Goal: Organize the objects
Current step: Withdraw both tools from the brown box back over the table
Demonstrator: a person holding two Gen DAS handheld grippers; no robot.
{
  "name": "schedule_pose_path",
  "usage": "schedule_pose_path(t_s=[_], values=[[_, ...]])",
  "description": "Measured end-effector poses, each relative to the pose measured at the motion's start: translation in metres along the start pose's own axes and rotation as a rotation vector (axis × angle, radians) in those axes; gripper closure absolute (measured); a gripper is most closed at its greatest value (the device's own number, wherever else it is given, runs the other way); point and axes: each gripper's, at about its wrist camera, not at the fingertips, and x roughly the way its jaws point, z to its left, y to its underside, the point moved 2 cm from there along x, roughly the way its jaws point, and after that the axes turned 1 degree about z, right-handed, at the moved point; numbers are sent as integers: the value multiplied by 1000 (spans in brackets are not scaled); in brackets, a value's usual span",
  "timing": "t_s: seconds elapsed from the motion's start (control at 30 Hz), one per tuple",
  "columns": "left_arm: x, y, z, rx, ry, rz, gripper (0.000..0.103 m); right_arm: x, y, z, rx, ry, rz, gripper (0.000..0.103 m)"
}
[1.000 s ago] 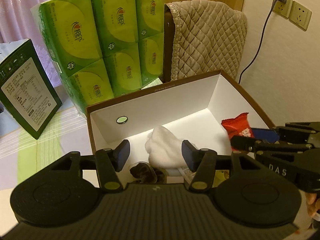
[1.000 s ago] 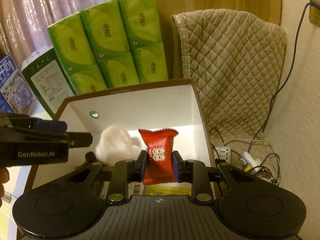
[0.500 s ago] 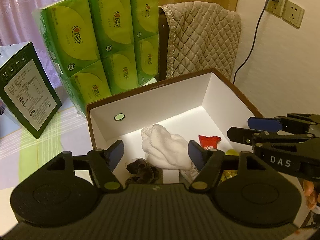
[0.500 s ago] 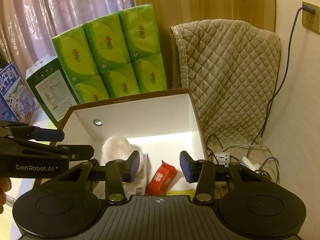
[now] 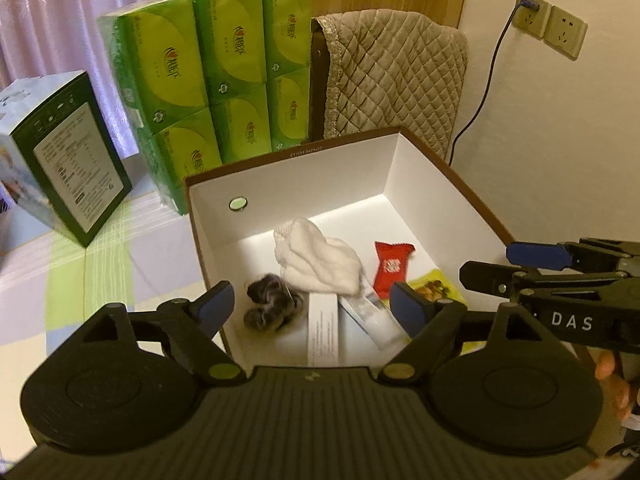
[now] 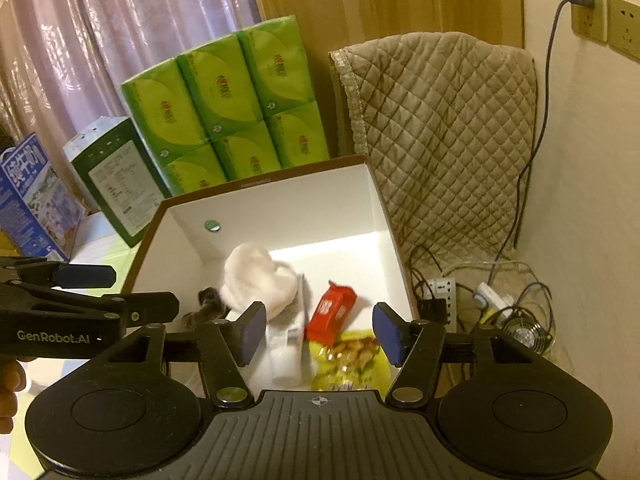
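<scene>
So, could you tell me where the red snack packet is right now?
The red snack packet lies inside the white box, right of the white cloth and touching the yellow packet.

Table (image 5: 100, 264) under a checked green, lilac and white cloth fills the left of the left-wrist frame. On it: a dark green carton (image 5: 68, 160) at far left, a green tissue pack (image 5: 212, 80) standing at upper centre, and the open white-lined box (image 5: 304, 172) at centre, its back wall right against the pack.
</scene>
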Motion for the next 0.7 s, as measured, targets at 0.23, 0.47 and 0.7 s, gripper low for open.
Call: schedule_pose_path(t_s=[0.23,0.47,0.7], values=[[-35,21,-4,7,-20,-22,19,-31,16,11,-1,0,0,44],[-69,46,-7,7,-32,-42,19,-58,36,25,-2,-7,5,42],[-102,67,-9,-24,-13,-57,19,-82,53,40,-7,-1,6,41]])
